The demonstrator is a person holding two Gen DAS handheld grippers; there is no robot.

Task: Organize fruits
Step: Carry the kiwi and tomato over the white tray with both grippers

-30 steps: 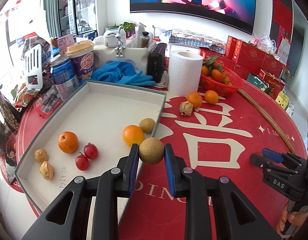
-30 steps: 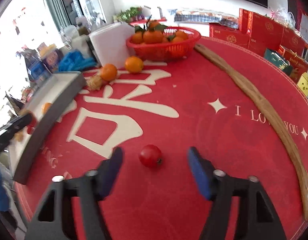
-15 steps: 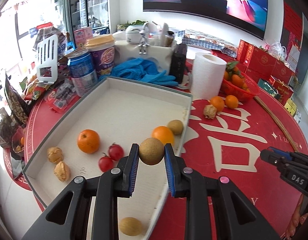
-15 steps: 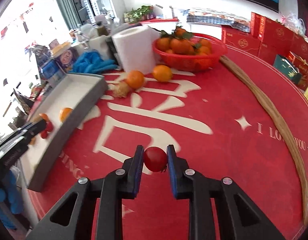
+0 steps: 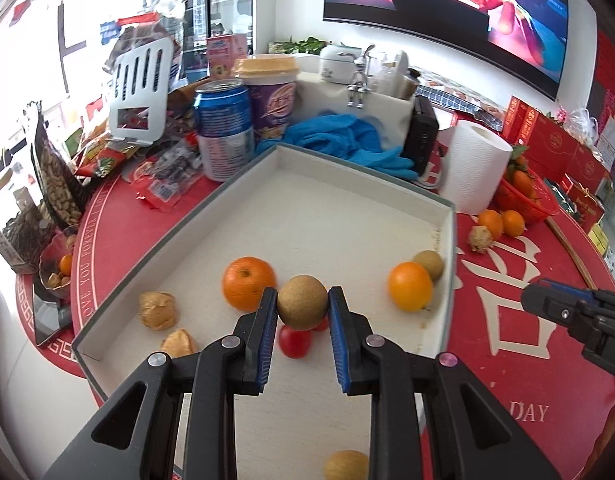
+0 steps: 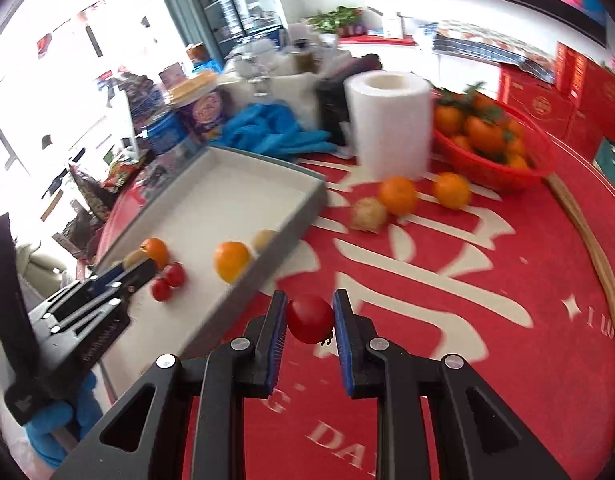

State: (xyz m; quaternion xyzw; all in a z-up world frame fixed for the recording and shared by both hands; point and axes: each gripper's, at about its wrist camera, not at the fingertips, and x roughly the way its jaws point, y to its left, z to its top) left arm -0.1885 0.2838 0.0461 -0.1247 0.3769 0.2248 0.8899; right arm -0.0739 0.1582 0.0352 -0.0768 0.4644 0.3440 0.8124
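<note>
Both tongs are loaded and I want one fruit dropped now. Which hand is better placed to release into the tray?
Left: its tongs hold the kiwi over the tray; the right tongs hold the tomato above the tablecloth.

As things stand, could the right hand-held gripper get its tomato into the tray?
Probably yes. The right hand-held gripper holds the tomato just outside the tray, whose near wall is low. The left hand-held gripper already hangs over the fruit there, so bare floor farther in is safer.
</note>
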